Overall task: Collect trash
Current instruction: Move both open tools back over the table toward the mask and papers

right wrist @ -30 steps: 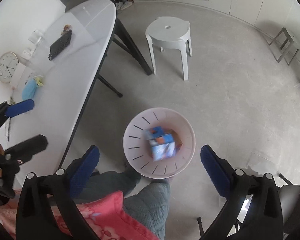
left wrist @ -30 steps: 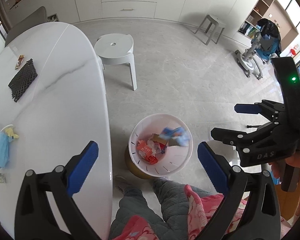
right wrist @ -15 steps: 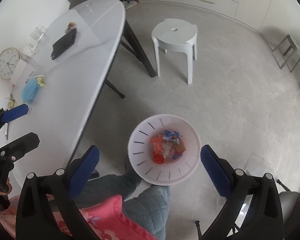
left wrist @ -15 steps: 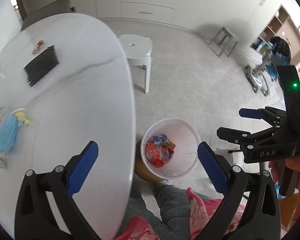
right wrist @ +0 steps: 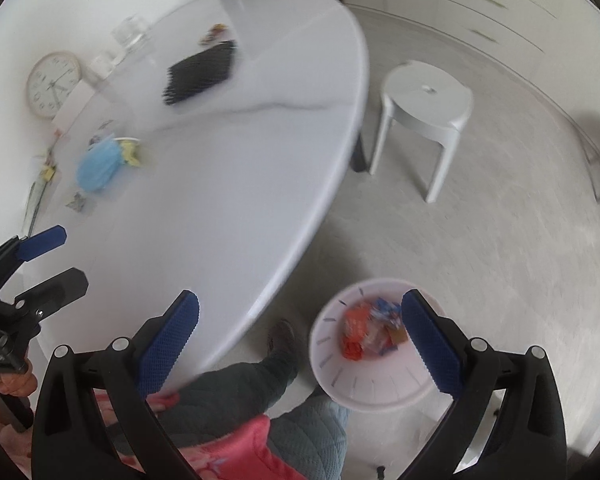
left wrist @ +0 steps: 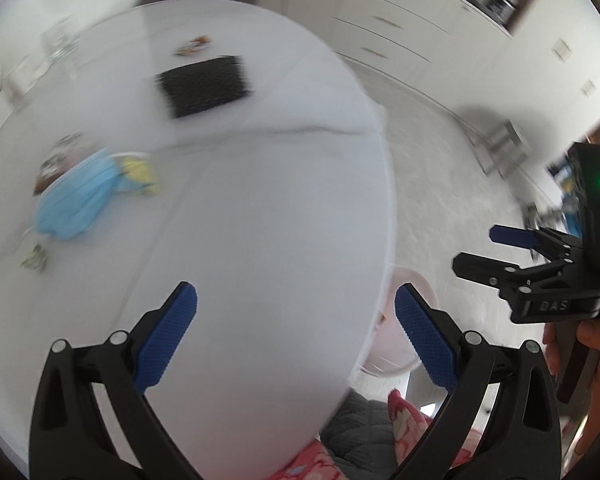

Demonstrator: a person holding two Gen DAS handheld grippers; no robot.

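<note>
A white bin (right wrist: 331, 364) on the floor holds red and blue wrappers (right wrist: 355, 336); in the left wrist view only its rim (left wrist: 415, 280) shows past the table edge. A blue face mask (left wrist: 76, 200) (right wrist: 96, 166) with a yellow scrap lies on the white table (left wrist: 260, 200) (right wrist: 228, 184). A small crumpled wrapper (left wrist: 34, 258) (right wrist: 76, 201) lies near it. My left gripper (left wrist: 296, 332) is open and empty over the table's near end. My right gripper (right wrist: 300, 340) is open and empty between the table edge and the bin.
A black mesh mat (left wrist: 204, 84) (right wrist: 200, 74) and a small snack wrapper (left wrist: 192, 46) lie farther up the table. A clock (right wrist: 54, 84) leans on the wall. A white stool (right wrist: 423, 108) stands on the floor. The person's legs (right wrist: 236, 396) are below.
Both grippers have swung left from above the bin toward the table. A blue wrapper fell into the bin. Both stay open and empty.
</note>
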